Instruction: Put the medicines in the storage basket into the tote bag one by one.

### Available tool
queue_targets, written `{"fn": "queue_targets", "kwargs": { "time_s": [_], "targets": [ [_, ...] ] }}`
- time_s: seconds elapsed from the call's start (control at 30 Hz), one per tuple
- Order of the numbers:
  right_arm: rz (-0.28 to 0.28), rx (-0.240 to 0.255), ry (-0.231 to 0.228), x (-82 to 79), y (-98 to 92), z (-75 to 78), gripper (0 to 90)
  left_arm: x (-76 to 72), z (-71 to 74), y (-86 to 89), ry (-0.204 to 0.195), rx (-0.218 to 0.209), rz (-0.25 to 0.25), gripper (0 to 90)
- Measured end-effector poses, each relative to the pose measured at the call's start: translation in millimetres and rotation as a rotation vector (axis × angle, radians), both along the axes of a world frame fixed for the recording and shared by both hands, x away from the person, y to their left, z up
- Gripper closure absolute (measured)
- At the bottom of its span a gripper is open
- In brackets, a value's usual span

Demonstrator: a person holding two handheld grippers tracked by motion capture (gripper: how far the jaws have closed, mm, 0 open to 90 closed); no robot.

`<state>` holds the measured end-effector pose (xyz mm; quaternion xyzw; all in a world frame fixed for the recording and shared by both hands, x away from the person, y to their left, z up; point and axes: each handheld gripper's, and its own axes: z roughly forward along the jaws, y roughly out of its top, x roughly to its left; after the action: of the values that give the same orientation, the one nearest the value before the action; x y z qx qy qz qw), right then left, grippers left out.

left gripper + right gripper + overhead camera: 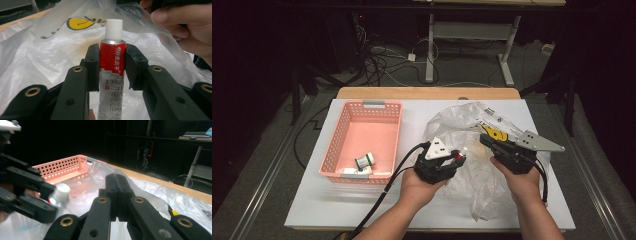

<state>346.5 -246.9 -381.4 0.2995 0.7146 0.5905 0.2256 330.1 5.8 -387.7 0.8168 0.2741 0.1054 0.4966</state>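
Observation:
A red and white tube (111,62) with a white cap (114,28) stands between the jaws of my left gripper (111,53), which is shut on the tube's upper body. In the high view, my left gripper (456,158) holds the tube (460,154) at the left side of a clear plastic bag (462,125) on the table. My right gripper (486,140) is shut on the bag's film and holds it raised. In the right gripper view, that gripper's jaws (117,183) are pressed together with film (100,171) at their tips. The capped tube (60,194) is just to their left.
A pink perforated basket (341,131) sits at the left on the white table top (312,205). It holds a small white bottle with a green label (365,160) and a white item (357,171). The bag carries a yellow smiley print (80,23). Cables and desk legs lie beyond the table's far edge.

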Motion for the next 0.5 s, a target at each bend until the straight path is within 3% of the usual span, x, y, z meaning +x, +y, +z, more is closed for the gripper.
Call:
{"fn": "queue_targets", "kwargs": {
  "time_s": [0.27,0.5],
  "targets": [
    [-0.006,0.013,-0.004,0.2,-3.4,1.6,90.0,17.9,-13.5,-21.0,-0.004,0.033,0.028,66.0],
    [-0.008,0.022,-0.012,0.1,-5.1,3.7,90.0,34.6,-25.3,-29.8,0.022,0.039,0.062,66.0]
  ]
}}
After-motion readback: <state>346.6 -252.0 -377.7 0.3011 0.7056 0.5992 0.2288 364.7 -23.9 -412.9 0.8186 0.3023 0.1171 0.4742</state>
